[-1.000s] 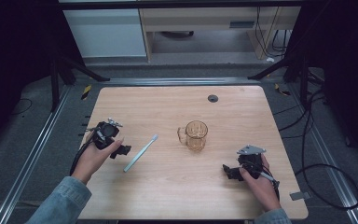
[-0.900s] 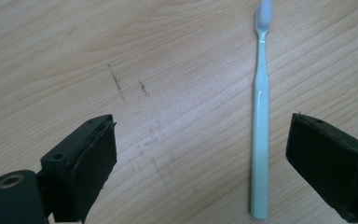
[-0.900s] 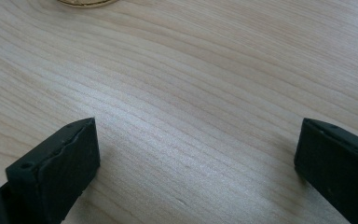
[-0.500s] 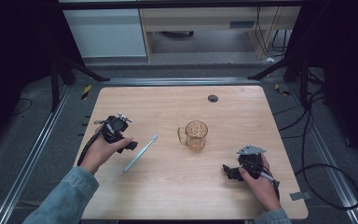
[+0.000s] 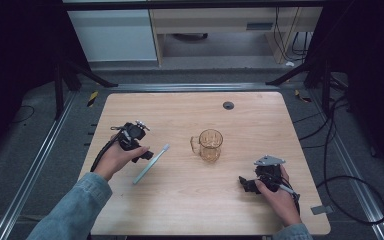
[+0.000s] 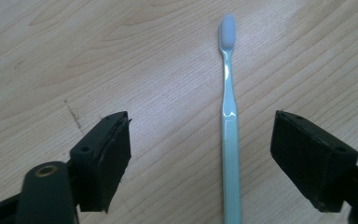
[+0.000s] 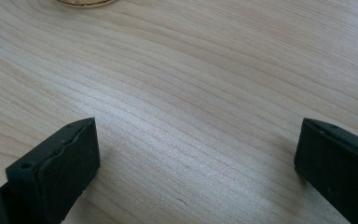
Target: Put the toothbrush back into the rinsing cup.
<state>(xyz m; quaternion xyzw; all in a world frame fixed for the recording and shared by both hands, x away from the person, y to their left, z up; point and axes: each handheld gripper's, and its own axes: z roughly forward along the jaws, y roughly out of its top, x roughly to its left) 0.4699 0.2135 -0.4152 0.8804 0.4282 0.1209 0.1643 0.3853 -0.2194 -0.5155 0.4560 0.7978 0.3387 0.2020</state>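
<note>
jaws, left gripper (image 6: pixel 200 149): spread, just been closing, toothbrush (image 6: pixel 230 140) handle between them, pads not yet touching it. toothbrush: pale blue, flat on the table (image 5: pixel 180 200), left of the glass mug (image 5: pixel 210 145), bristle end pointing away from the gripper. advice: centre the handle between the pads, which now sits nearer one side, then close squarely across it so it does not roll or skid. jaws, right gripper (image 7: pixel 196 172): spread, nothing between, resting low over bare wood near the right front.
</note>
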